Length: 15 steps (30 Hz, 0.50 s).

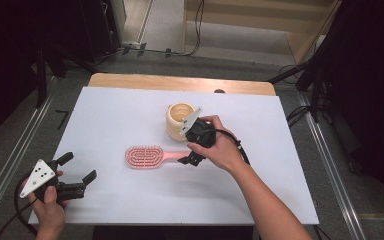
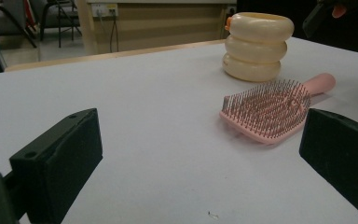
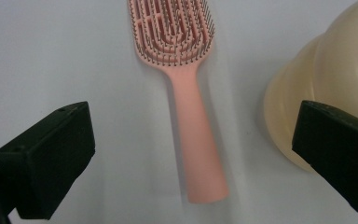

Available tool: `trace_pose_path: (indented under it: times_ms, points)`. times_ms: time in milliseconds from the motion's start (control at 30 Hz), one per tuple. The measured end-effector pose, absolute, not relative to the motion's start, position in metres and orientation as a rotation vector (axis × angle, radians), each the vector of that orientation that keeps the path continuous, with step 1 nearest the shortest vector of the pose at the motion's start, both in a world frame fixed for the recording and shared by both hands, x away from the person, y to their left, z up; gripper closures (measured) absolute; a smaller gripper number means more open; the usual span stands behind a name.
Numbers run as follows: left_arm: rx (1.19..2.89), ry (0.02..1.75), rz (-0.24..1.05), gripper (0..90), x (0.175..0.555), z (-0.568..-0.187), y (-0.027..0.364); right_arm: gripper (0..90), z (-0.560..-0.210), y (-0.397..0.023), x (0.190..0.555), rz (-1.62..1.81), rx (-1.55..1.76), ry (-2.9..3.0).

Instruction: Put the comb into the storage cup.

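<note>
Straddling a bristly pink hairbrush (image 3: pixel 193 126), right gripper (image 3: pixel 193 154) jaws spread; left gripper (image 1: pixel 77 175) likewise.

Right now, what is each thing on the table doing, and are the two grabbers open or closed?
Pink hairbrush: lying flat on the white table, bristles up, not gripped.
Cream ringed holder: standing upright, open at the top, beside the brush handle.
Left gripper: open, holding nothing, near the table's front left corner.
Right gripper: open, jaws either side of the brush handle, not closed on it.
</note>
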<state>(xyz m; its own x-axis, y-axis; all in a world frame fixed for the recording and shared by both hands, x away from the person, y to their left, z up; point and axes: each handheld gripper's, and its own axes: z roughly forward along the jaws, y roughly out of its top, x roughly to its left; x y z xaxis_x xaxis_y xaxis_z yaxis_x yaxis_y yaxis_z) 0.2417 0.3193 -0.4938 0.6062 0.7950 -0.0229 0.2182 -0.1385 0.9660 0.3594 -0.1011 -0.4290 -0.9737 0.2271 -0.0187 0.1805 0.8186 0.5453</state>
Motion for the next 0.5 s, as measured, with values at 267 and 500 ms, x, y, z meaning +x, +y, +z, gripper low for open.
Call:
trace_pose_path:
  times_ms: [267,500]
  points:
    - [1.678,0.847,0.622,0.0,0.242,-0.494,0.319,0.0,-0.434,-0.091,0.362,0.821,0.316,2.943]
    - [1.677,0.844,0.621,0.0,0.242,-0.494,0.319,0.0,-0.44,-0.08,0.364,0.772,0.286,2.966]
